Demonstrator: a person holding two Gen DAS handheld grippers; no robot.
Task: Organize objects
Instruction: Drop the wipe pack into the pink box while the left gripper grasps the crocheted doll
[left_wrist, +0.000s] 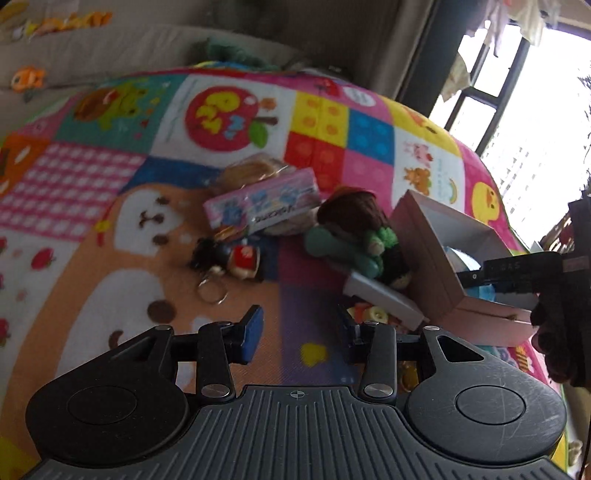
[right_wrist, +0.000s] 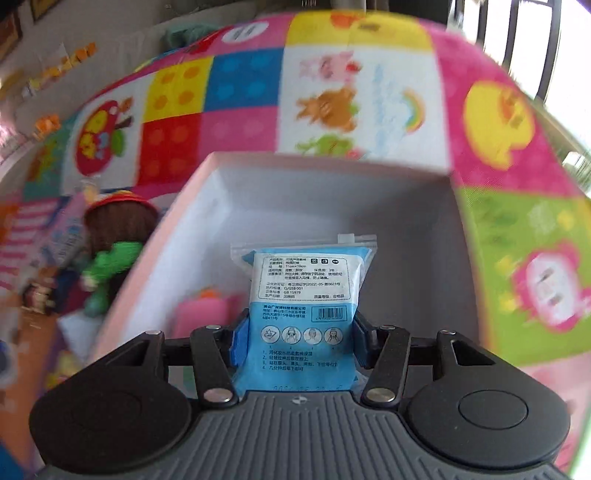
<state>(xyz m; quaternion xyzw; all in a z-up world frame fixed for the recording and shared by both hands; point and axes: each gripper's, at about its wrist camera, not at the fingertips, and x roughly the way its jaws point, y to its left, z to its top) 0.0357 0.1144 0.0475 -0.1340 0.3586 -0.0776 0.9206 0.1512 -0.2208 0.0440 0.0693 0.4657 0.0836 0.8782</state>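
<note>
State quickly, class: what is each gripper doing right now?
Left gripper: open, holding nothing, above the mat.
Right gripper: closed on a blue packet, over the open box.

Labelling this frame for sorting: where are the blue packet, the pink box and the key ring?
blue packet (right_wrist: 301, 295): right wrist view, printed label.
pink box (right_wrist: 332, 199): right wrist view, inner back wall.
key ring (left_wrist: 212, 291): left wrist view, metal loop.

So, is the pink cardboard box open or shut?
Open: the pink cardboard box has no lid on, and its white inside shows.
</note>
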